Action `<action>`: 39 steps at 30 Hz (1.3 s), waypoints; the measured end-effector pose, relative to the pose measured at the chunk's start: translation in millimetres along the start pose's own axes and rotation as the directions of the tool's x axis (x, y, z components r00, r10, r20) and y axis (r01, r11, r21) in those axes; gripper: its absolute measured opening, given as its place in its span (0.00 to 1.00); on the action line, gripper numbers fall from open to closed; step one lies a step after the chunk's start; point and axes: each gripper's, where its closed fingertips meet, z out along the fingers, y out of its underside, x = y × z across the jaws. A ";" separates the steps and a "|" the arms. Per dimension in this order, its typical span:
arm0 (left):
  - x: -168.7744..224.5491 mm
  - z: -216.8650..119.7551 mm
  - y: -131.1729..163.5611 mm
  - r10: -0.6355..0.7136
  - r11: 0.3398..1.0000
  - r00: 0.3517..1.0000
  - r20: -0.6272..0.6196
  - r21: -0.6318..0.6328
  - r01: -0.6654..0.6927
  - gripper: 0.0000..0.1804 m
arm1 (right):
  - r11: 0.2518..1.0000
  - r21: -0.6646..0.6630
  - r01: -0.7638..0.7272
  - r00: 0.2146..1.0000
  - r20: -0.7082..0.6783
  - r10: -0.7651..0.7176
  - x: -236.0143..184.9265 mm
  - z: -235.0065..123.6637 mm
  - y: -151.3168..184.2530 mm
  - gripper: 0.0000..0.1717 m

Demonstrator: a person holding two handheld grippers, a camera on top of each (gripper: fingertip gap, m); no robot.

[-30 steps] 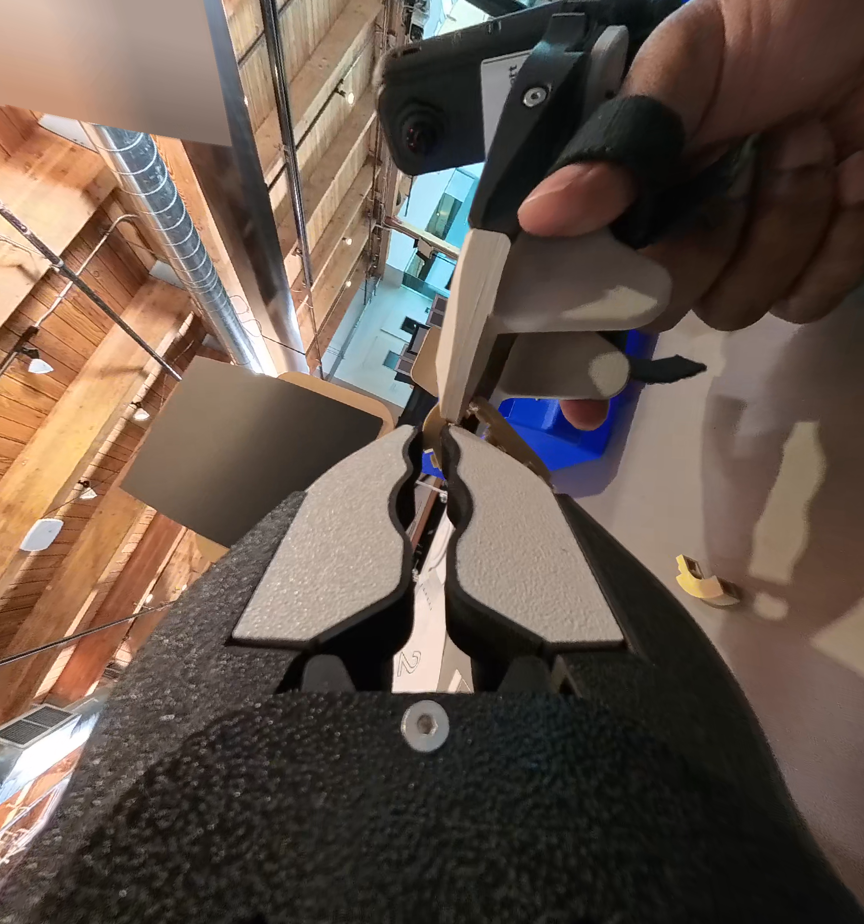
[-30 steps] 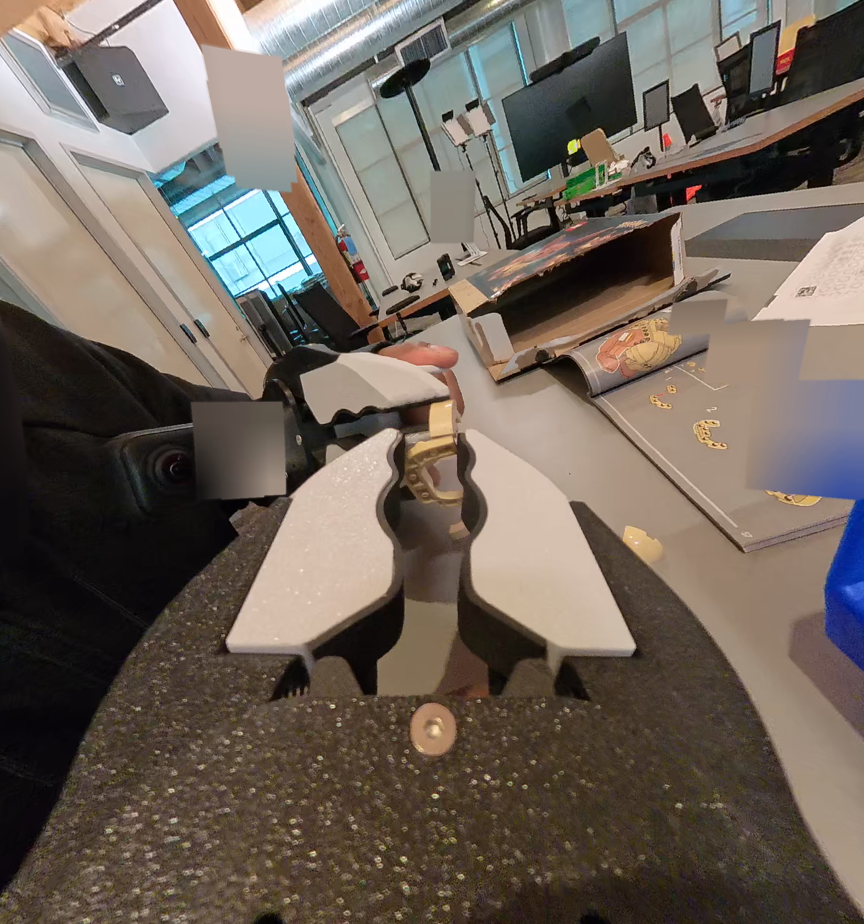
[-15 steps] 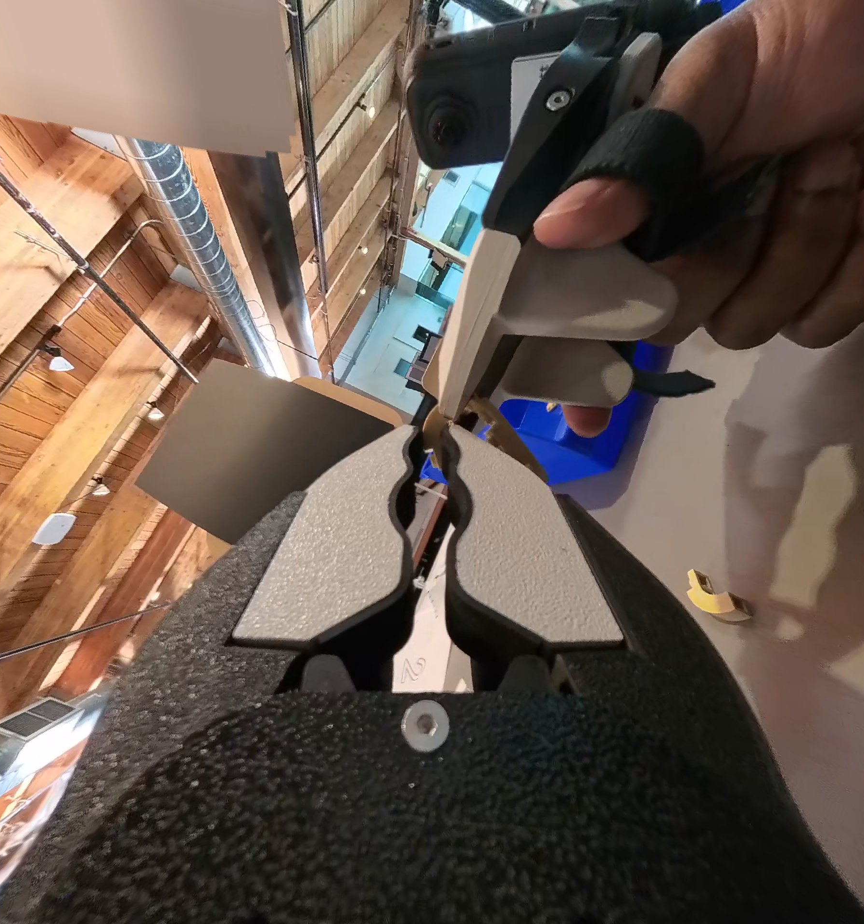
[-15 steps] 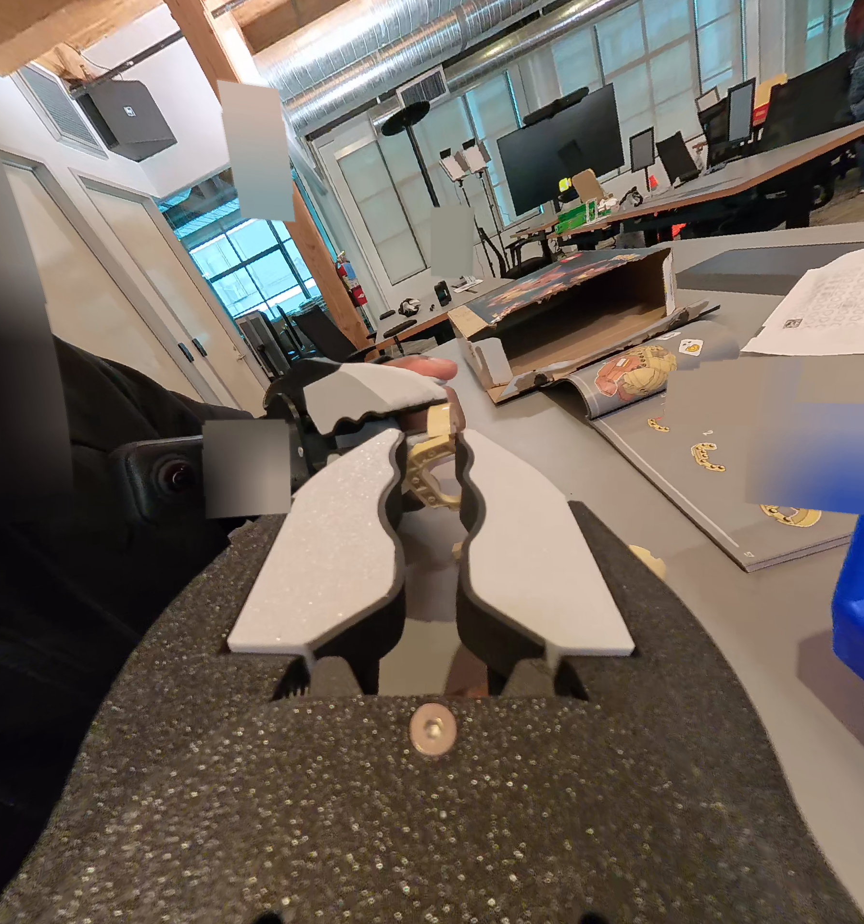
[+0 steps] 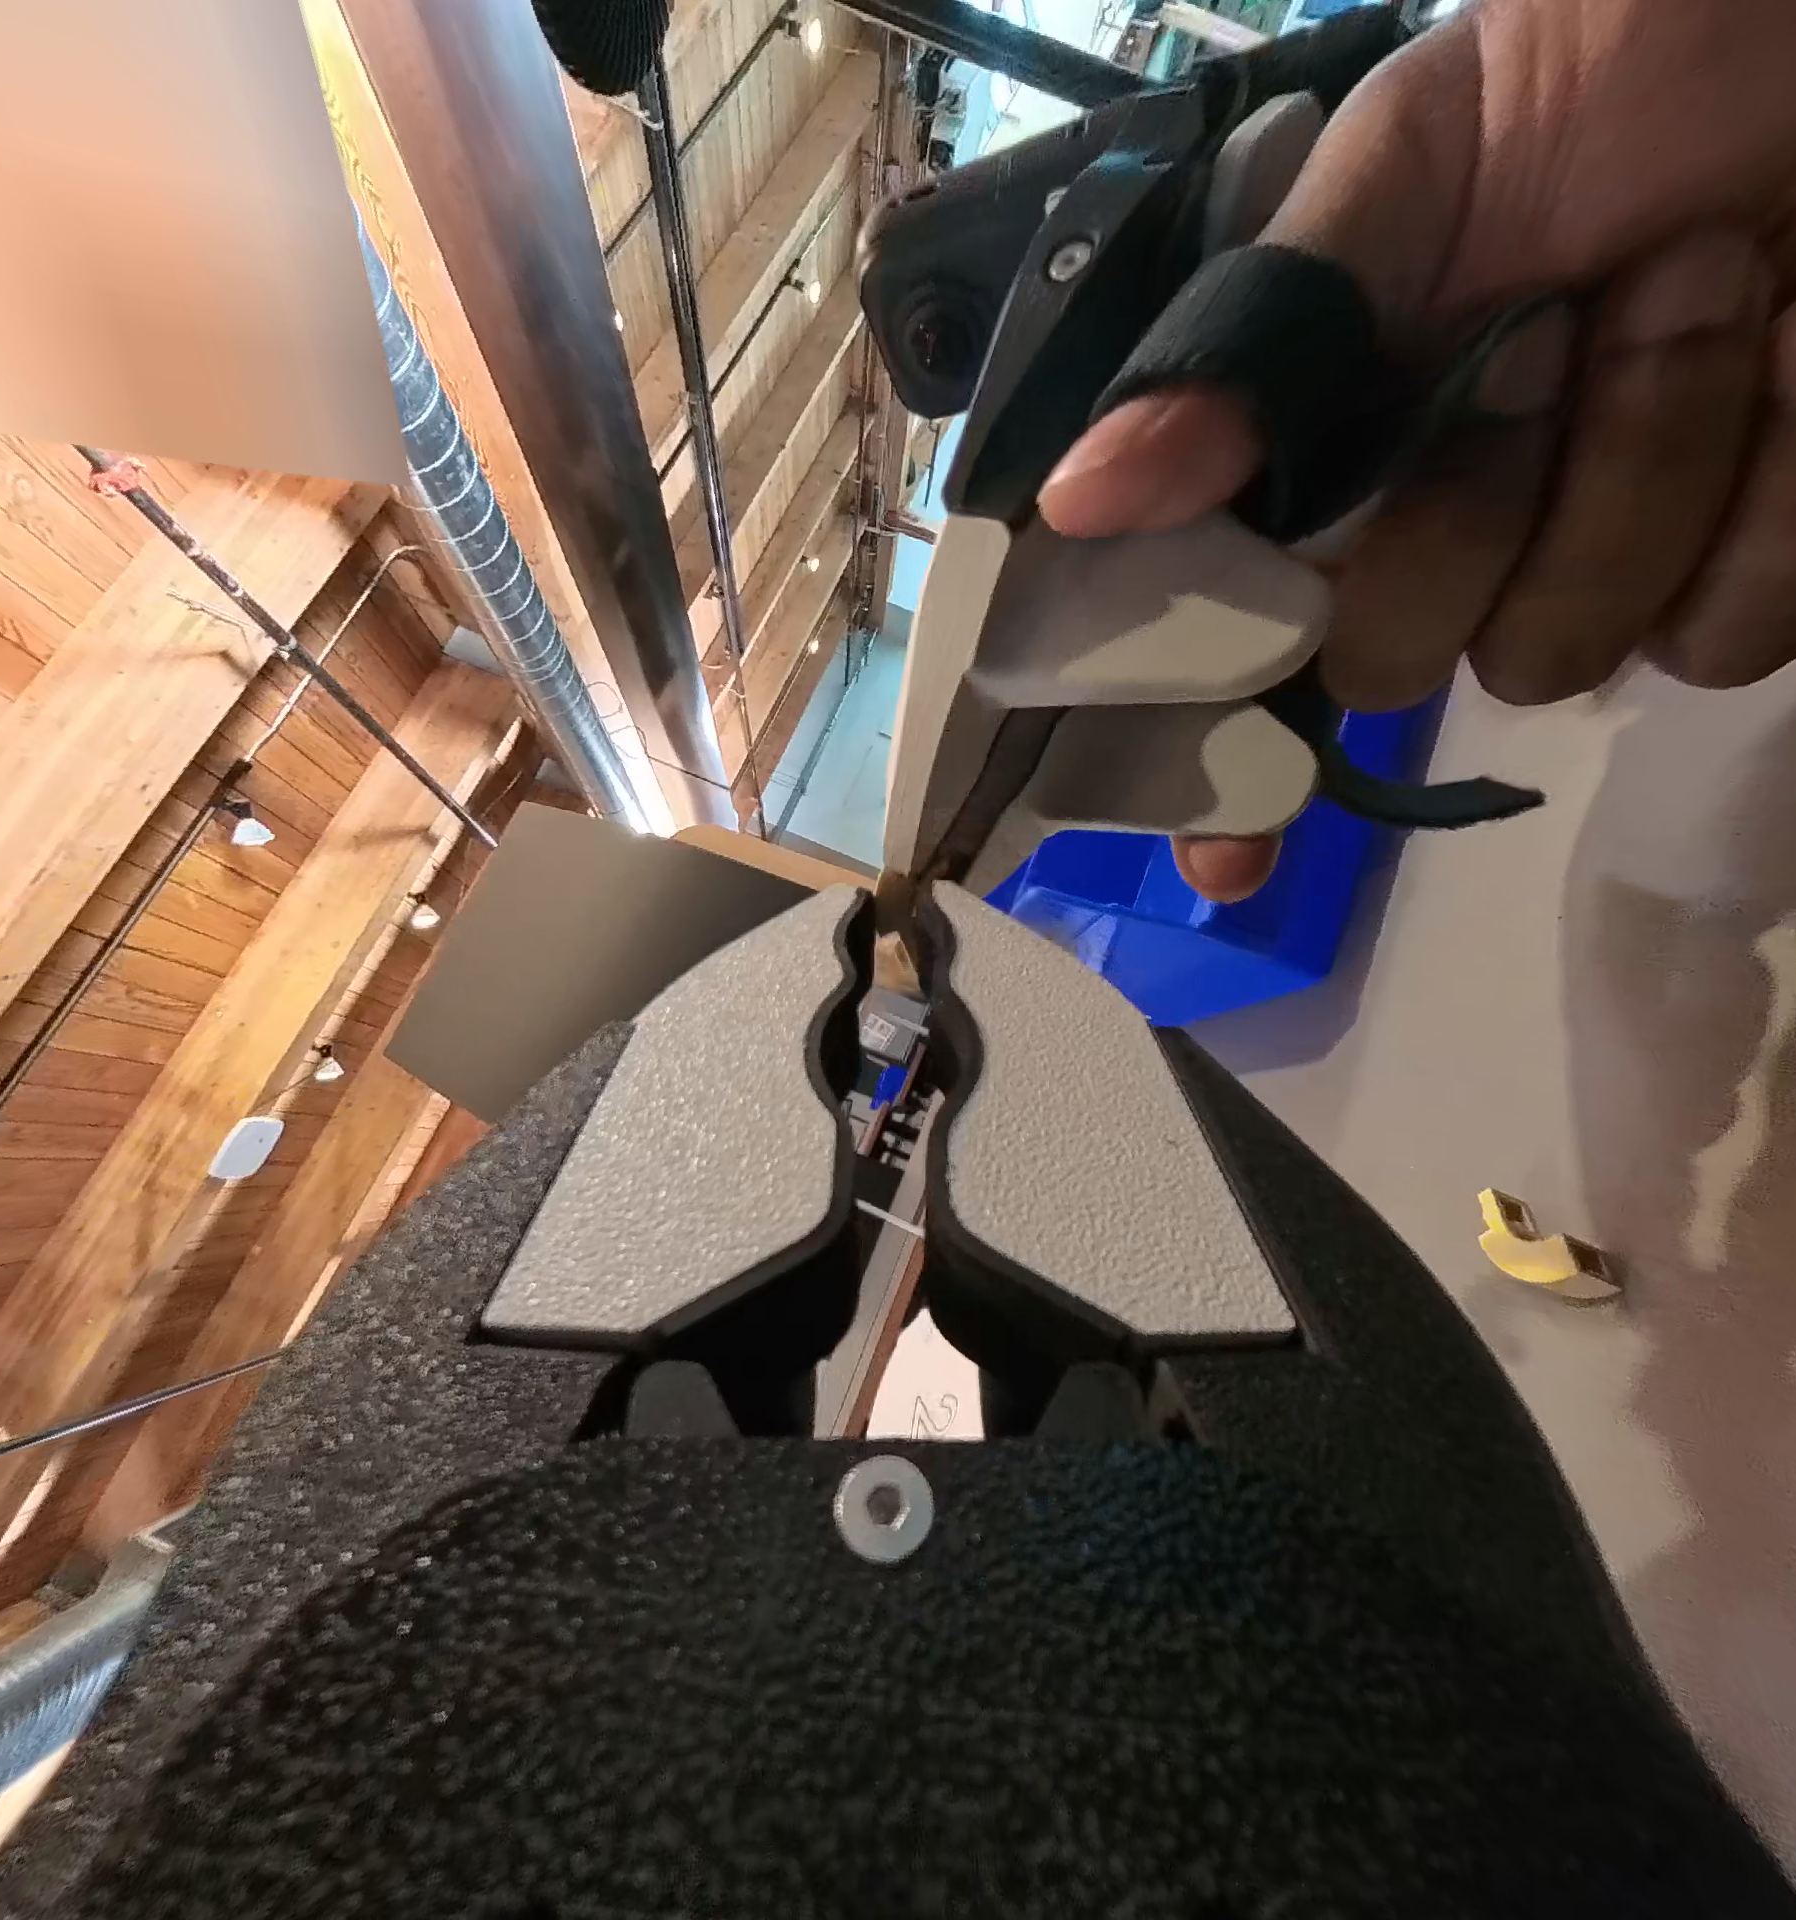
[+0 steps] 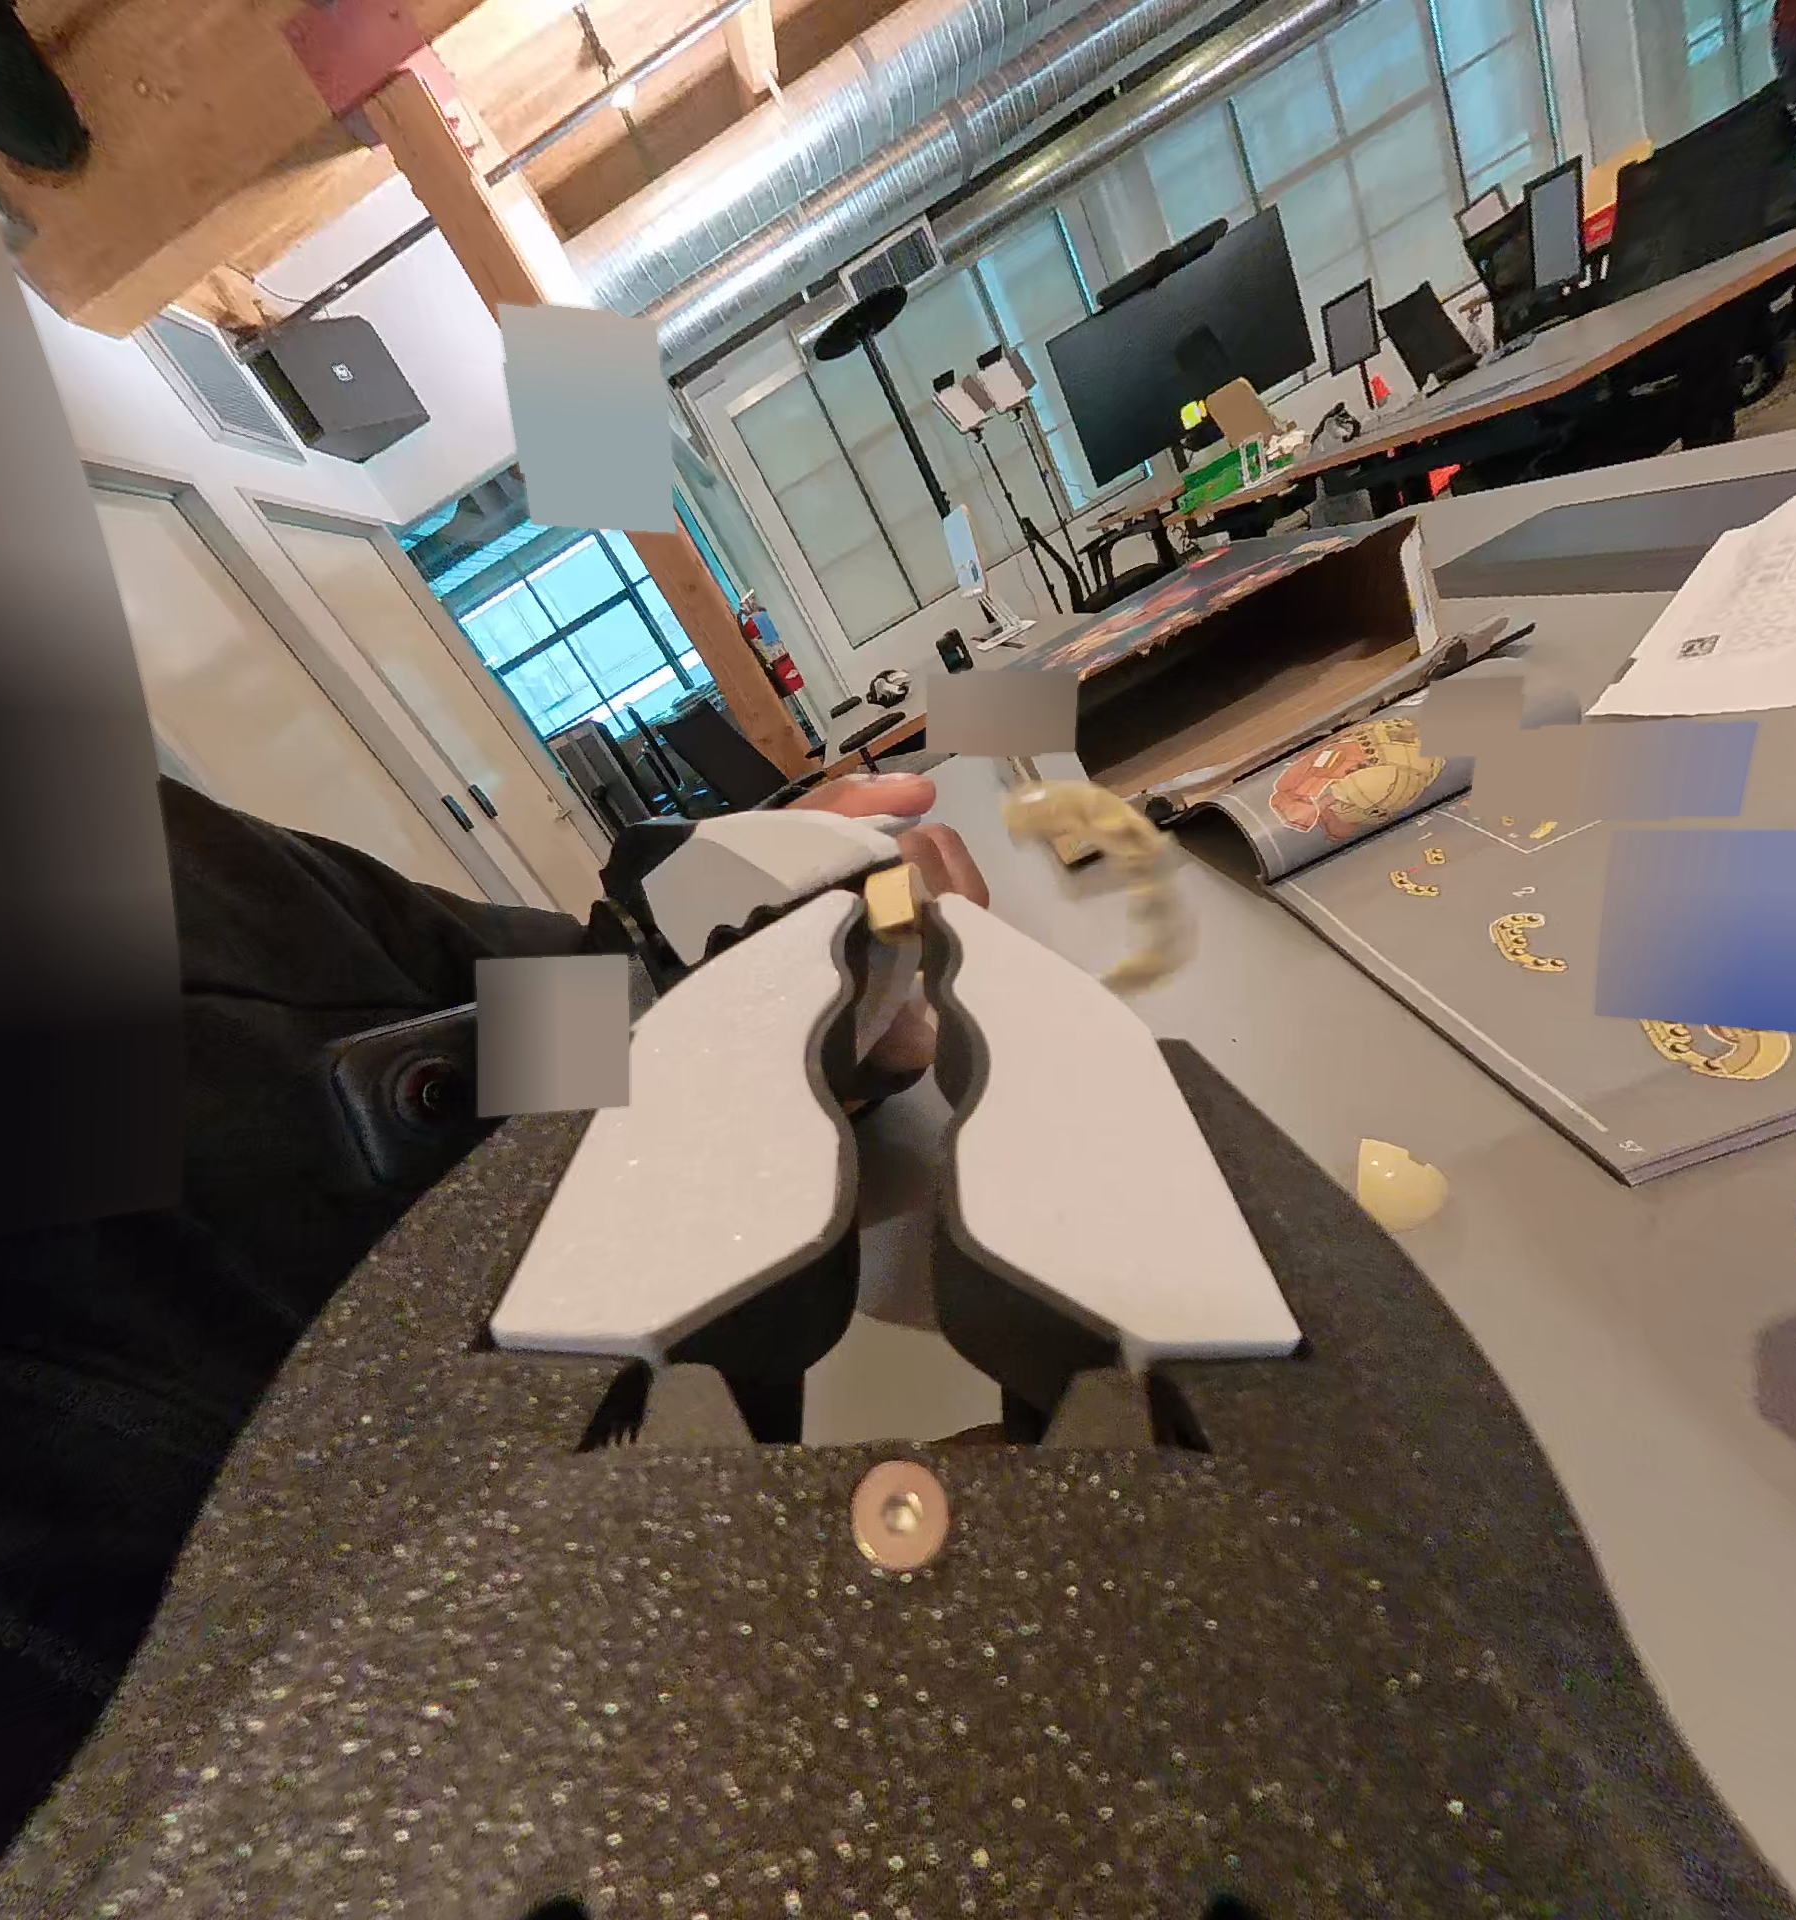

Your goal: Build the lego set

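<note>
Above grey table (image 6: 1289,1299), hand-held gripper (image 6: 899,914) pinches tan piece (image 6: 892,899).

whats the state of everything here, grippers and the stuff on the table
left hand-held gripper: nearly closed on small tan piece
right hand-held gripper: narrow gap, tips at same piece, grip unclear
gold curved piece: motion-blurred, in neither gripper
booklet: open, lying flat
cardboard box: open, on its side
blue bin: open-topped
</note>
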 end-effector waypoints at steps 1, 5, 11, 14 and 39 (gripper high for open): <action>-0.2 0.2 -0.2 -0.005 1.000 1.000 -0.001 0.001 0.005 0.04 | 1.000 0.001 -0.002 1.000 0.003 0.002 -0.3 -0.1 -0.2 0.05; -0.5 -0.3 -0.1 -0.010 1.000 1.000 -0.005 0.008 0.010 0.04 | 1.000 0.003 -0.014 1.000 0.011 0.014 -0.6 0.1 0.3 0.05; 1.6 -0.8 2.0 -0.086 0.996 0.995 -0.047 0.016 0.086 0.04 | 1.000 -0.014 0.020 1.000 -0.002 -0.020 0.8 0.4 2.7 0.05; 1.8 -1.3 2.7 -0.138 0.990 0.988 -0.074 0.020 0.140 0.04 | 0.999 -0.021 0.046 0.999 -0.010 -0.046 0.7 0.7 3.6 0.05; -36.4 -37.0 151.9 -0.570 0.808 0.817 -0.087 -0.242 0.537 0.04 | -0.212 -0.938 0.275 0.471 0.323 -0.821 194.4 31.1 -36.1 0.10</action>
